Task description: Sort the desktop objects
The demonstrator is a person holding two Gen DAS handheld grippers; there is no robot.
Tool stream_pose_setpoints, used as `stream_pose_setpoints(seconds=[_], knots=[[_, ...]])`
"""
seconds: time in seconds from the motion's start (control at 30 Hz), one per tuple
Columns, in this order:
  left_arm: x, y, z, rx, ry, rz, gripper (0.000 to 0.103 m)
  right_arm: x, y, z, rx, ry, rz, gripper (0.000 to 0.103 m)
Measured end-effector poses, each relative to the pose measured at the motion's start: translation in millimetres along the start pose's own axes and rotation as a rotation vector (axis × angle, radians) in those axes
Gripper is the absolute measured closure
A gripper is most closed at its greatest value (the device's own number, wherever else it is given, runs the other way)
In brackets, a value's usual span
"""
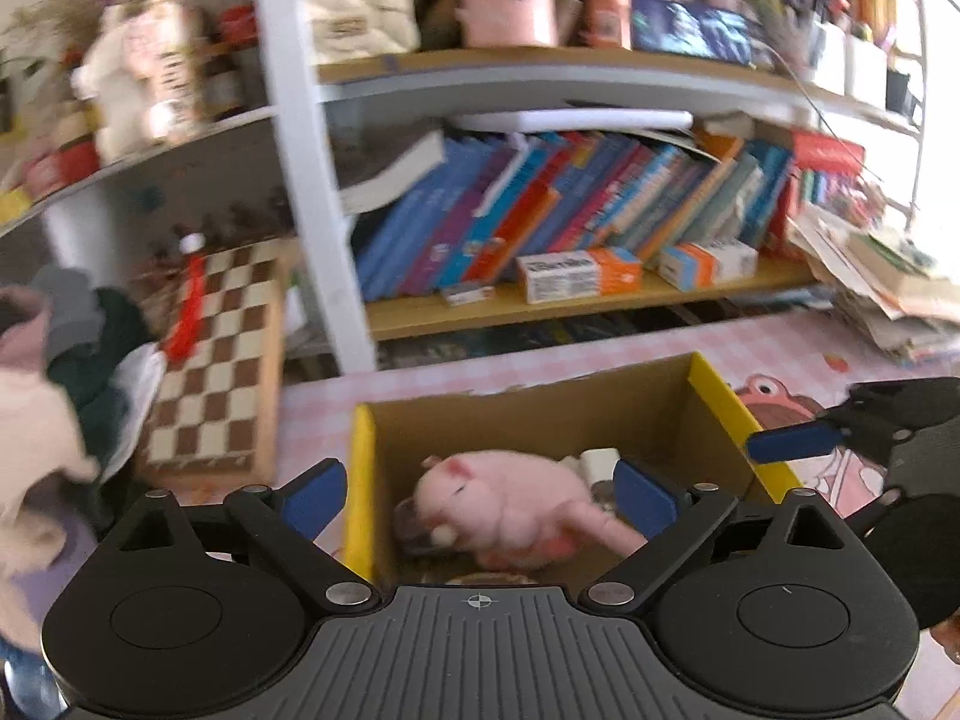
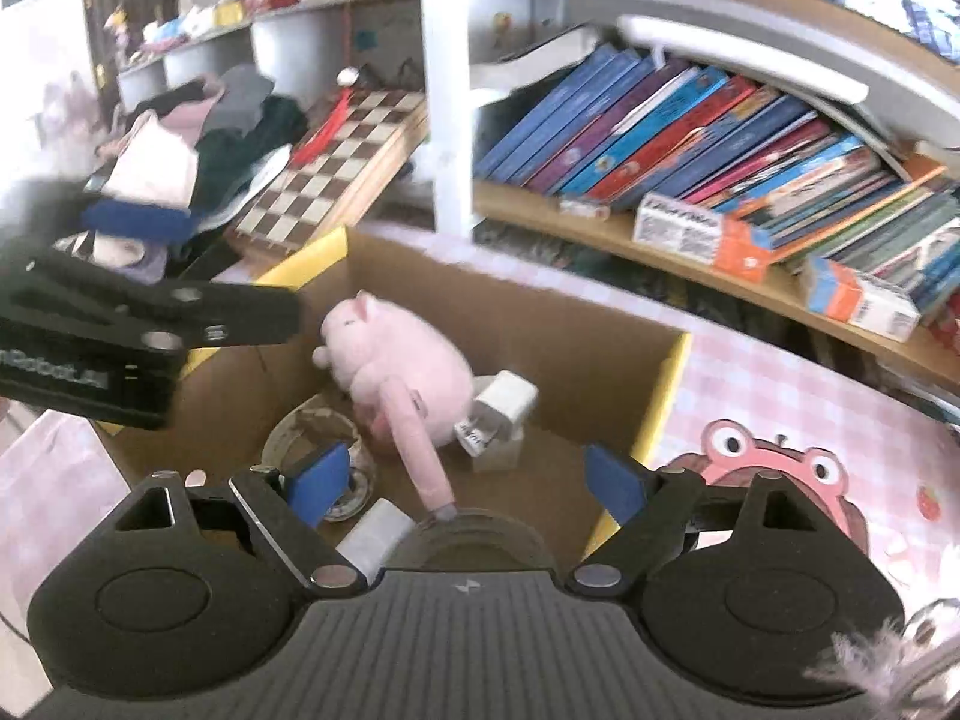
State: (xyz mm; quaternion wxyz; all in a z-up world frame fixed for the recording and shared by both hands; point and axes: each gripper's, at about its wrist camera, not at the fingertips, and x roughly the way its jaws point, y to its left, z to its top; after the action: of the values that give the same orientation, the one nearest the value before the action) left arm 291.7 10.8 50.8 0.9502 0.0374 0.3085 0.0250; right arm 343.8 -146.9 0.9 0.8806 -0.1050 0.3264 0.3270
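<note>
A cardboard box with yellow rims [image 1: 360, 480] stands on the pink checked tablecloth. In it lie a pink plush pig [image 1: 504, 498], a white charger [image 1: 600, 462], a roll of tape [image 2: 312, 438], a pink pen [image 2: 414, 450] and a small white item [image 2: 378, 531]. My left gripper [image 1: 480, 498] hovers over the box's near side, open, with nothing gripped between its blue pads. My right gripper [image 2: 467, 485] is also above the box and open, holding nothing; the pig [image 2: 408, 372] lies past its tips. Each gripper shows at the edge of the other's view.
A white-framed bookshelf [image 1: 312, 180] packed with leaning books [image 1: 570, 198] rises just behind the box. A chessboard [image 1: 216, 360] and a heap of clothes [image 1: 78, 348] lie to the left. Stacked papers [image 1: 882, 294] crowd the right. A cartoon print [image 2: 774, 468] marks the cloth right of the box.
</note>
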Motion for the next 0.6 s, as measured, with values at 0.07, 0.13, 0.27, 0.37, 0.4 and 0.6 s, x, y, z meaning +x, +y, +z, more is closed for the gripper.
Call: stream_pose_setpoints(seconds=[0.07, 0.13, 0.27, 0.37, 0.4, 0.6], knots=[[-12, 2, -6, -0.020, -0.018, 0.016, 0.005, -9, 2, -4, 0.015, -0.029, -0.025, 0.017], [-23, 2, -12, -0.030, -0.037, 0.021, 0.005, -21, 6, -10, 0.034, -0.059, -0.049, 0.017], [-45, 0, -25, -0.033, -0.068, 0.038, 0.004, -46, 18, -26, 0.065, -0.124, -0.113, 0.012], [-60, -3, -38, -0.045, -0.089, 0.059, 0.003, -64, 28, -42, 0.091, -0.166, -0.167, 0.008], [-65, -5, -43, -0.050, -0.091, 0.062, 0.003, -70, 32, -47, 0.100, -0.180, -0.185, 0.007], [-88, -12, -77, -0.060, -0.075, 0.050, 0.003, -94, 47, -78, 0.151, -0.185, -0.282, 0.004]])
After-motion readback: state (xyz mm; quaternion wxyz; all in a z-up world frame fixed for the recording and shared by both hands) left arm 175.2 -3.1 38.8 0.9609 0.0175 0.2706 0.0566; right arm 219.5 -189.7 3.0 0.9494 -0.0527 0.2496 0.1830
